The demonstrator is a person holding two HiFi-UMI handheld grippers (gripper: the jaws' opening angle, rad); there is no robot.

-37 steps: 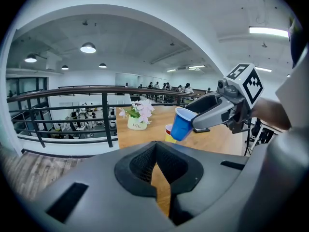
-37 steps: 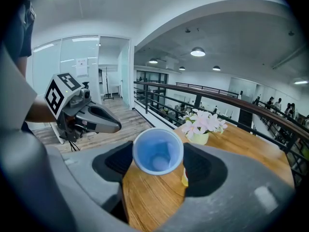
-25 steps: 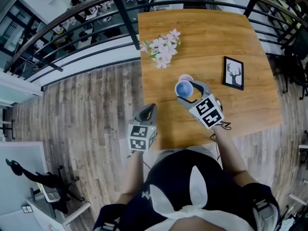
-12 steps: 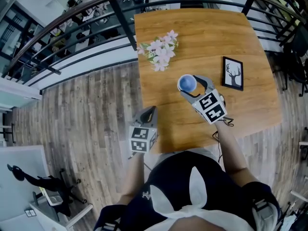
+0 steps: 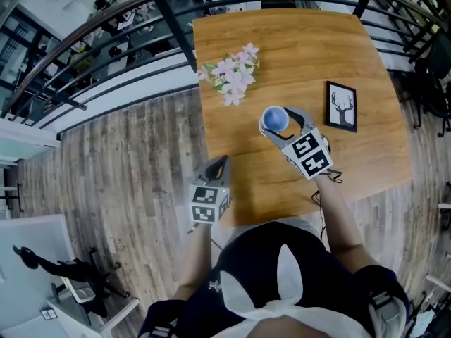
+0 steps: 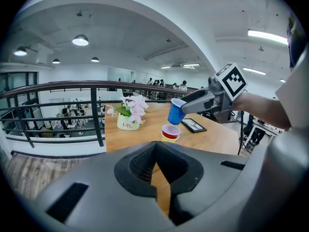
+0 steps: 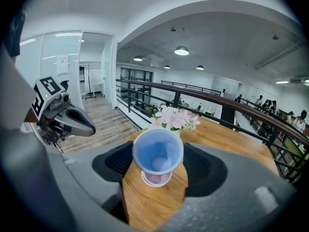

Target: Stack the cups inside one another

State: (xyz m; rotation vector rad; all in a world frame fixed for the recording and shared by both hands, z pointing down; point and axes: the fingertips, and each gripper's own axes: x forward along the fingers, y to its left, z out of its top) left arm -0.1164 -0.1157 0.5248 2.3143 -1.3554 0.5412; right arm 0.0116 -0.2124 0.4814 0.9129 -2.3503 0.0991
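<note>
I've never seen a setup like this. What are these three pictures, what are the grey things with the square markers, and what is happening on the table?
There is no robot here. A person holds a hand-held claw in each hand, and the marker cubes are part of the claws. The head view looks down from a camera on the person's head. The other two views come from cameras riding on each claw, looking along its jaws. On the table are a red cup, flowers and a picture frame. The right claw grips a blue cup above the red cup, not yet inside it. The left claw is shut and empty, by the table's edge.
</note>
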